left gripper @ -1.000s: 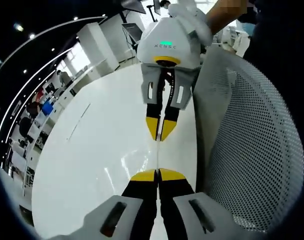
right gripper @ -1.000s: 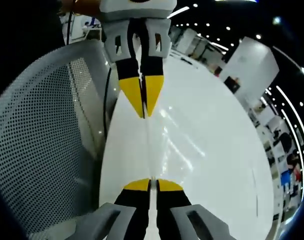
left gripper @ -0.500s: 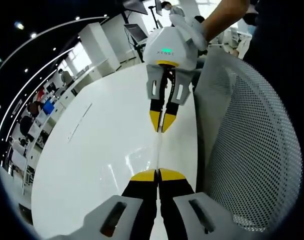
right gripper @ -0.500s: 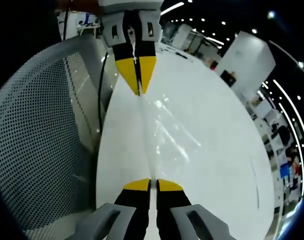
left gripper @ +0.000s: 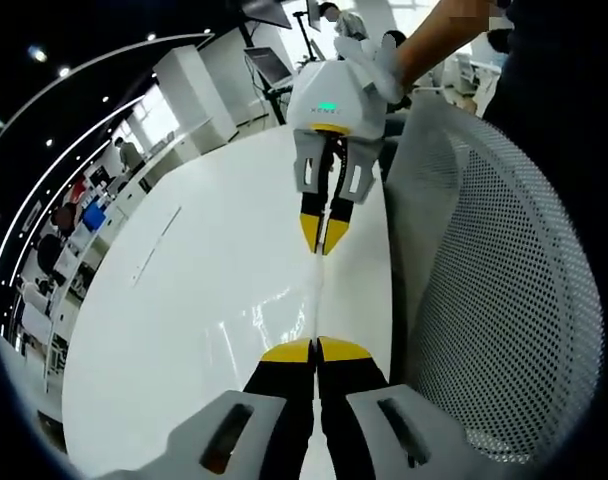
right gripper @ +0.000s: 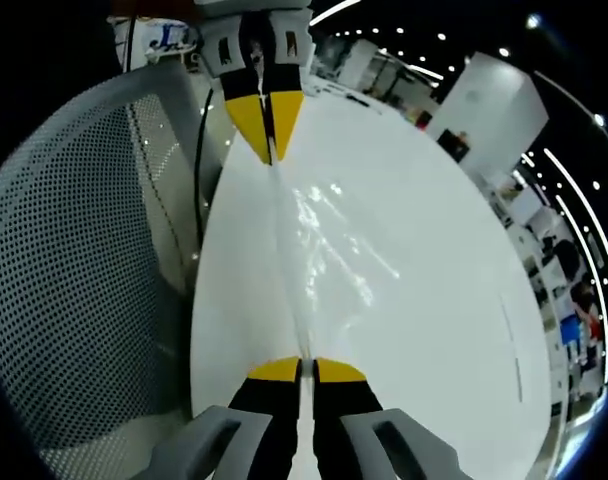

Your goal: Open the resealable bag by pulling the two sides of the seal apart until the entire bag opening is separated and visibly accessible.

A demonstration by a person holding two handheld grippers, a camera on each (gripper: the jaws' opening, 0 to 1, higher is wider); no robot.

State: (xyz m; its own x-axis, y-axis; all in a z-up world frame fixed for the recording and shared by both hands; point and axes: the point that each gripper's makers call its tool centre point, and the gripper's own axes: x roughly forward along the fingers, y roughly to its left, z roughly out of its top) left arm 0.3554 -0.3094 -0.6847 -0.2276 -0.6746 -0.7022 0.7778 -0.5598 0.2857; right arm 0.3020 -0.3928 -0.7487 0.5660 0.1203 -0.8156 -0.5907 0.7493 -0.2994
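Pulling is the step in hand, judging by how the two grippers face each other with the bag stretched between them.

In the left gripper view, the left gripper (left gripper: 315, 350) has its yellow tips pressed together with no gap, pinching one side of the clear resealable bag (left gripper: 317, 295). The bag is hard to see. It shows as a thin shiny strip running straight out from the tips to the right gripper (left gripper: 324, 230), which faces this way and is pinched shut on the other side. A hand (left gripper: 369, 68) in a white glove holds that gripper. The white table (left gripper: 204, 300) lies under the bag, and a grey mesh chair (left gripper: 494, 280) stands to the right of the fingers.

In the right gripper view, the right gripper (right gripper: 296, 370) is squeezed tight on the bag's edge. The clear film (right gripper: 314, 240) spreads out in front of the tips with bright glints on it, up to the left gripper (right gripper: 267, 125), well apart from this one.

I cannot tell if the seal has come open all along. The next move, I think, calls for a firm hold and a steady pull apart, so the film does not slip out of the tips.
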